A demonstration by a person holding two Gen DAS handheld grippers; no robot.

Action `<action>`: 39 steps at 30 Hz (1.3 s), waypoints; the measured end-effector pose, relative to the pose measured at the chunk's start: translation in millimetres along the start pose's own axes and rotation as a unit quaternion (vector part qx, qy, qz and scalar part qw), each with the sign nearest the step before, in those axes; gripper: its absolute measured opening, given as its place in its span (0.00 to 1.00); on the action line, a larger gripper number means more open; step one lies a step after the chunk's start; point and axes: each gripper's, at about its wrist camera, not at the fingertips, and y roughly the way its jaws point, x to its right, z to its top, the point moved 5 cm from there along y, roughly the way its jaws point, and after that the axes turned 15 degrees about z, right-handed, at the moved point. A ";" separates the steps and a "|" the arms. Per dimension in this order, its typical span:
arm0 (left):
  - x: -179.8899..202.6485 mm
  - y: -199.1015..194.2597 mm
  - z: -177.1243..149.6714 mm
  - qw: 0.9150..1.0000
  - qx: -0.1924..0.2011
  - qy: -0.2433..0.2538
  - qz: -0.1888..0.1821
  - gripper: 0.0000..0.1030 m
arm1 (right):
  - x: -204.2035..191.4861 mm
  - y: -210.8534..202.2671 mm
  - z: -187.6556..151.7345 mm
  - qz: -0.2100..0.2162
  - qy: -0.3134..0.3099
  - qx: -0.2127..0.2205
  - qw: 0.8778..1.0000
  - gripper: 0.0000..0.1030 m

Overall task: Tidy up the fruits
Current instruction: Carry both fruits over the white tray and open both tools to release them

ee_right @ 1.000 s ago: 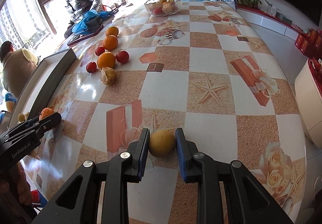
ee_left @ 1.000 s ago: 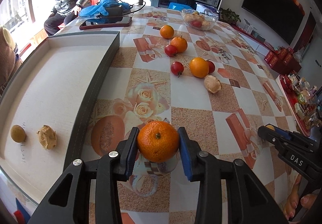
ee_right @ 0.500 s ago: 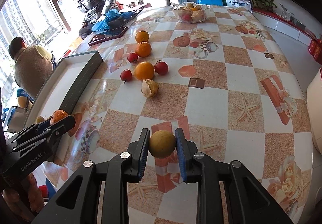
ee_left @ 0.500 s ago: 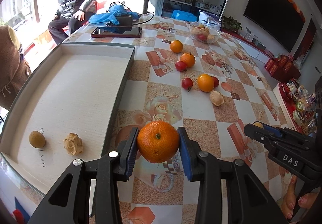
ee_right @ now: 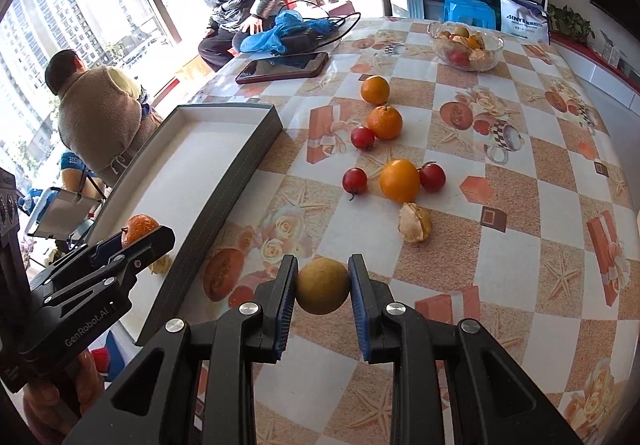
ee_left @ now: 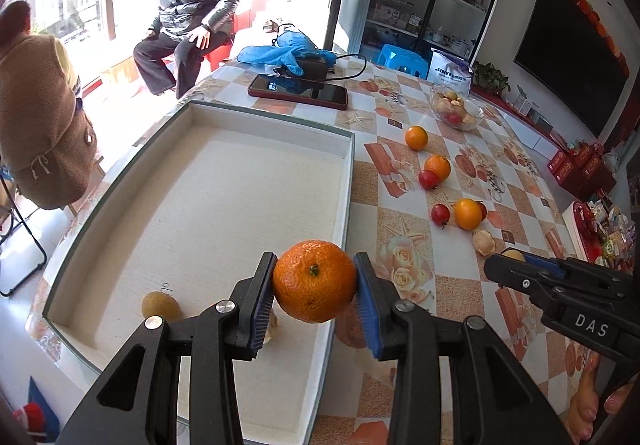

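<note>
My left claw (ee_left: pixel 315 287) grips a round dimpled orange mandarin (ee_left: pixel 314 281), stem facing me, above the white tray's (ee_left: pixel 224 197) near corner. My right claw (ee_right: pixel 322 287) clamps a round yellow-brown fruit (ee_right: pixel 322 286) above the tabletop (ee_right: pixel 520 205).

Left wrist view: mounted behind the left tongs (ee_left: pixel 315 287), looking steeply down and forward over the tray (ee_left: pixel 347 181), close above its near corner, toward the window. Right wrist view: behind the right tongs (ee_right: pixel 322 286), tilted down across the surface (ee_right: pixel 520 181), tray (ee_right: pixel 224 185) at left. Shared: tray, loose fruit cluster (ee_left: pixel 467 213) (ee_right: pixel 399 181), bowl (ee_left: pixel 456 109) (ee_right: pixel 466 41), phone (ee_left: pixel 298 91) (ee_right: pixel 282 67), and each other's tongs at frame edge.
</note>
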 end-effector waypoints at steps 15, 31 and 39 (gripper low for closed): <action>-71.0 33.8 5.3 0.997 -0.027 -0.039 0.058 0.41 | -81.6 71.1 46.3 0.067 -0.043 -0.055 0.995 0.27; -81.4 42.1 7.2 0.995 -0.022 -0.023 0.092 0.80 | -108.1 134.1 58.6 0.083 -0.045 -0.121 0.988 0.69; -62.5 24.2 19.5 0.998 -0.010 -0.024 0.049 0.80 | -45.4 86.4 100.5 -0.015 -0.039 -0.037 0.998 1.00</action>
